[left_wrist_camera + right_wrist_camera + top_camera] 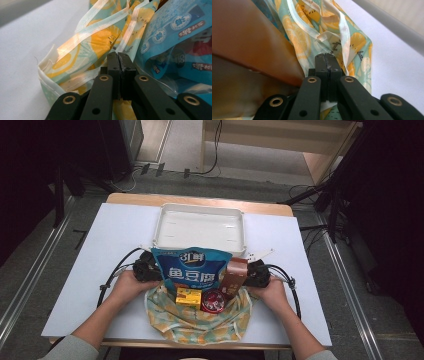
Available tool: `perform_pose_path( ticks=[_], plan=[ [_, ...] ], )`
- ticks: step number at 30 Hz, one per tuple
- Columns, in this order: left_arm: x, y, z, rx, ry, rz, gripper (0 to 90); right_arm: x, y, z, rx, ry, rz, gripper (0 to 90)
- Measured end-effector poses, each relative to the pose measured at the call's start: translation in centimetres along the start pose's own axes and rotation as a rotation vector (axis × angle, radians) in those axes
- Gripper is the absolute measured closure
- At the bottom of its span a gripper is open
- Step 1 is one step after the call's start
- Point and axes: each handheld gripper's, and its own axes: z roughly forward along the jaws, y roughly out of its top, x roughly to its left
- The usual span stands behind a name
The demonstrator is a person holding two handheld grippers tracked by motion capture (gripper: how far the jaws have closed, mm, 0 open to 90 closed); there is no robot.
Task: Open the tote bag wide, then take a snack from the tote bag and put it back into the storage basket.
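High view: a soft lemon-print fabric bag [197,322] lies at the bench's [110,250] near edge, each side pinched by a fully closed gripper, left gripper [145,270] and right gripper [257,272]. Glossy blue pouch [192,270], brown packet [234,275], yellow box [188,297] and round tin [213,300] sit inside. Beyond, the rigid white tray [200,210] looks unfilled; unpacking seems ahead.

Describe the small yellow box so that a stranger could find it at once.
On the white table in the high view, a lemon-print bag lies open at the near edge, below the tray. The yellow box sits in it, under the blue pouch and left of the round red tin; it alone is yellow and square-edged.
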Motion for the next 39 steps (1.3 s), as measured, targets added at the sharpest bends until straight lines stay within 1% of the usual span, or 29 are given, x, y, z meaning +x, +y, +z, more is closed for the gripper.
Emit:
perform_pose_path(
  ticks=[3, 5, 6, 7, 9, 11, 15, 17, 18, 19, 21, 22, 23, 25, 27, 28, 30, 33, 34, 35, 39],
  plan=[
    [-0.1, 0.0, 0.1, -0.011, 0.013, 0.022, 88.9, -0.1, 0.0, 0.0, -0.004, 0.003, -0.013, 89.8],
    [-0.2, 0.0, 0.1, -0.014, 0.016, 0.043, 88.1, -0.1, -0.1, 0.1, -0.013, 0.006, -0.02, 87.4],
    [-0.1, 0.0, 0.1, -0.012, 0.01, 0.038, 86.6, -0.1, 0.0, 0.1, -0.012, 0.004, -0.017, 86.1],
    [-0.1, 0.0, 0.1, -0.018, 0.003, 0.023, 85.4, -0.1, 0.0, 0.0, -0.013, 0.001, -0.014, 84.9],
    [-0.1, 0.0, -0.1, -0.016, 0.007, 0.018, 81.5, -0.2, 0.1, -0.2, -0.015, 0.006, 0.001, 82.5],
    [-0.2, 0.1, -0.3, -0.007, 0.008, 0.009, 76.8, -0.2, 0.2, -0.5, -0.023, 0.004, 0.002, 79.3],
    [-0.6, 0.3, -0.7, -0.006, 0.025, 0.03, 69.6, 0.2, 0.6, -1.5, -0.056, -0.044, -0.043, 69.8],
    [-0.7, 0.4, -1.0, -0.001, 0.032, 0.03, 65.5, 0.4, 0.8, -1.9, -0.078, -0.055, -0.051, 66.4],
    [-0.8, 0.4, -1.1, -0.007, 0.032, 0.031, 64.1, 0.5, 0.8, -2.1, -0.082, -0.06, -0.046, 64.7],
    [-0.8, 0.4, -1.3, -0.009, 0.037, 0.032, 62.5, 0.5, 0.9, -2.3, -0.094, -0.065, -0.052, 62.9],
    [-0.9, 0.4, -1.7, -0.007, 0.039, 0.036, 59.1, 0.4, 0.9, -2.8, -0.118, -0.076, -0.029, 60.3],
    [-1.0, 0.4, -1.8, -0.009, 0.036, 0.04, 58.0, 0.3, 1.0, -3.0, -0.128, -0.081, -0.028, 58.0],
    [-1.0, 0.4, -2.0, -0.012, 0.033, 0.04, 56.4, 0.3, 1.0, -3.2, -0.134, -0.094, -0.015, 56.5],
    [-1.0, 0.4, -2.2, -0.015, 0.034, 0.044, 53.6, 0.1, 0.9, -3.6, -0.139, -0.108, -0.006, 55.7],
    [-1.0, 0.4, -2.3, -0.015, 0.034, 0.034, 51.2, -0.2, 0.8, -4.0, -0.146, -0.117, 0.008, 55.3],
    [-1.1, 0.4, -2.4, -0.013, 0.039, 0.034, 50.1, -0.4, 0.8, -4.2, -0.15, -0.118, 0.026, 55.0],
    [-1.2, 0.4, -2.5, -0.009, 0.041, 0.038, 49.3, -0.7, 0.7, -4.6, -0.167, -0.122, 0.048, 54.9],
    [-1.3, 0.5, -2.6, -0.011, 0.051, 0.04, 47.4, -1.1, 0.5, -5.0, -0.175, -0.13, 0.07, 53.7],
    [-1.3, 0.5, -2.7, -0.017, 0.055, 0.046, 46.7, -1.2, 0.4, -5.0, -0.172, -0.131, 0.077, 53.2],
    [-1.4, 0.5, -2.8, -0.022, 0.055, 0.04, 46.3, -1.3, 0.3, -5.1, -0.17, -0.129, 0.085, 53.0],
    [-1.5, 0.5, -3.2, -0.03, 0.061, 0.041, 42.7, -1.4, 0.3, -5.2, -0.172, -0.133, 0.093, 51.7]
  ],
)
